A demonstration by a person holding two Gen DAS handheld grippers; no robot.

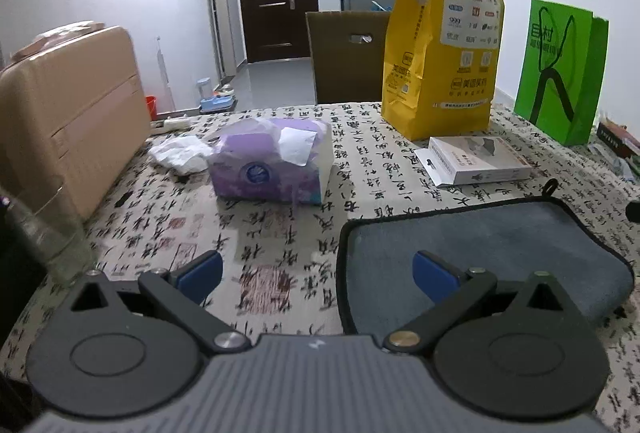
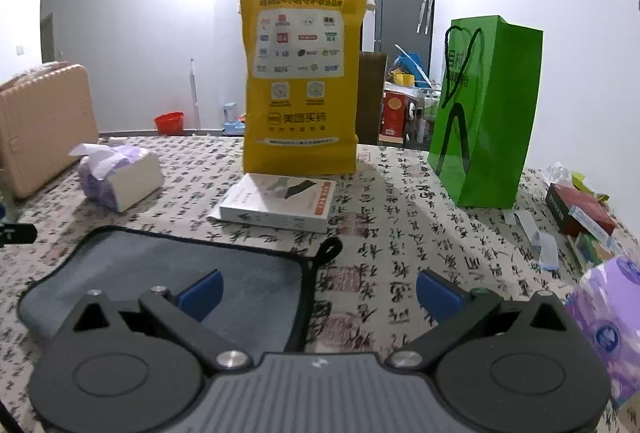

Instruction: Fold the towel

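Note:
A grey towel [image 1: 500, 249] with black trim lies folded flat on the calligraphy-print tablecloth [image 1: 280, 233], its hanging loop at the far right corner. My left gripper [image 1: 318, 269] is open and empty, above the towel's left edge, its right finger over the cloth. In the right wrist view the same towel [image 2: 140, 265] lies at the lower left. My right gripper [image 2: 318, 289] is open and empty above the towel's right edge, its left finger over the towel.
A purple tissue box [image 1: 272, 163], crumpled tissue [image 1: 180, 153], a white flat box [image 1: 480, 161], a yellow paper bag [image 1: 444, 45] and a green bag [image 1: 560, 69] stand behind the towel. A tan suitcase [image 1: 68, 113] is at left. Small boxes [image 2: 580, 213] and another tissue pack [image 2: 608, 321] lie at right.

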